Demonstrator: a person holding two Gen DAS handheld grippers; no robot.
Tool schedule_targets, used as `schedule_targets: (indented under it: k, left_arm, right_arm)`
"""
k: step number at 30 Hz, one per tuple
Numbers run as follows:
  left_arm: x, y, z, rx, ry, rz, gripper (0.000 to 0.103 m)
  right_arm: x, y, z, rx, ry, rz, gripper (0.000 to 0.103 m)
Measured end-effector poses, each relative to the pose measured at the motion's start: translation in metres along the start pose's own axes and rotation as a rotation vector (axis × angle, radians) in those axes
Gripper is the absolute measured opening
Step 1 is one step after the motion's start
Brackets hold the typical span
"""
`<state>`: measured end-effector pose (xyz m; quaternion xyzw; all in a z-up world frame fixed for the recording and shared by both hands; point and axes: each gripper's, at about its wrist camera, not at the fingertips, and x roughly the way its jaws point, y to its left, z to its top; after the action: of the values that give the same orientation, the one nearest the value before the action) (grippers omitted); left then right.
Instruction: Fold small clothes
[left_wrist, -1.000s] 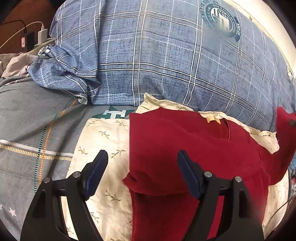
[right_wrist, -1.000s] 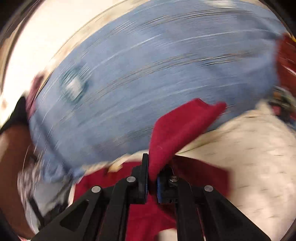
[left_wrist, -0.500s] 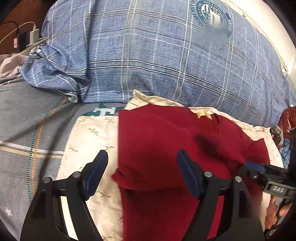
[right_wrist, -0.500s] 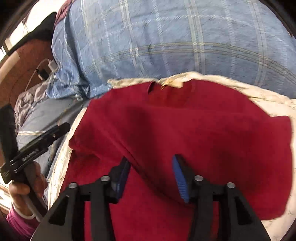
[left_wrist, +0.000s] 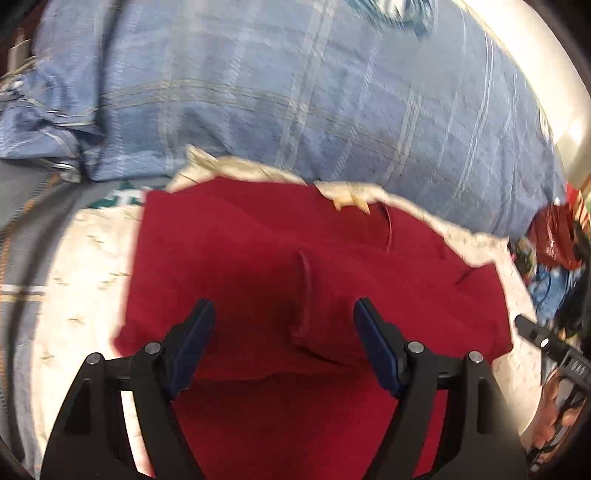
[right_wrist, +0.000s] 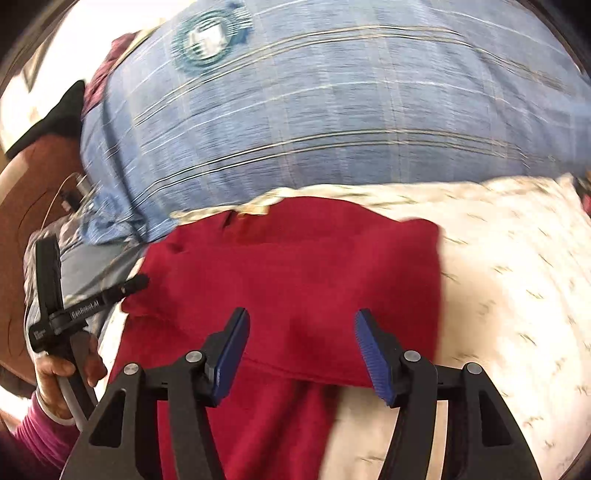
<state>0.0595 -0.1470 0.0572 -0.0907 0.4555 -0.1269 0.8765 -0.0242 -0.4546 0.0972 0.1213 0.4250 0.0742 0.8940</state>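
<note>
A small dark red garment (left_wrist: 280, 266) lies on a cream leaf-print cloth (left_wrist: 85, 280), with both sleeves folded in over its body. It also shows in the right wrist view (right_wrist: 303, 266). My left gripper (left_wrist: 284, 332) is open and empty, hovering over the garment's middle. My right gripper (right_wrist: 301, 343) is open and empty over the garment's right half. The left gripper also shows at the left edge of the right wrist view (right_wrist: 92, 299), and the right one at the right edge of the left wrist view (left_wrist: 546, 343).
A large blue plaid pillow (left_wrist: 295, 92) lies behind the garment and shows in the right wrist view (right_wrist: 314, 110). A grey bedspread (left_wrist: 22, 206) lies to the left. Red and dark clutter (left_wrist: 554, 236) sits at the far right.
My right gripper carried the right sleeve over the body, let go and opened. It then pulled back. My left gripper moved right, over the garment's middle.
</note>
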Motion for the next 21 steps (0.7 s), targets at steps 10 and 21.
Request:
schedule_targets:
  k: [10, 21]
  left_arm:
    - [-0.026, -0.044, 0.029, 0.156, -0.093, 0.001, 0.000]
    - [-0.035, 0.019, 0.027, 0.060, -0.059, 0.017, 0.024]
  right_arm:
    - [-0.017, -0.044, 0.002, 0.065, -0.053, -0.075, 0.061]
    - [0.005, -0.044, 0.007, 0.116, -0.034, -0.041, 0.061]
